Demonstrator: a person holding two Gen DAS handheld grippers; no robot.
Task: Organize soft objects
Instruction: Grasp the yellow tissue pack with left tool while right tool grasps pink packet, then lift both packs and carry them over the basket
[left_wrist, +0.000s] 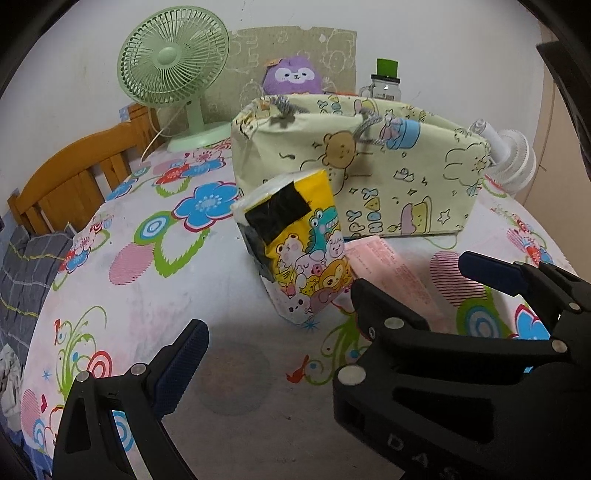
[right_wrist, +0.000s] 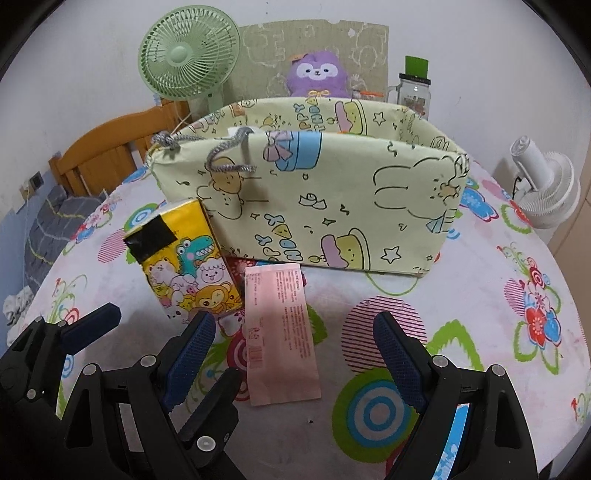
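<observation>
Nearing tissue pack (right_wrist: 186, 264) | soft, light, slick wrap, pinch its long sides | left gripper (left_wrist: 280, 343) and right gripper (right_wrist: 295, 350) both released, empty | bag (right_wrist: 306, 199) behind

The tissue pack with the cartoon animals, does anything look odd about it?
Yes. The tissue pack has black tape stuck across its top, as if patched or resealed. It also stands tilted, leaning against the fabric bin rather than lying flat on the tablecloth.
</observation>
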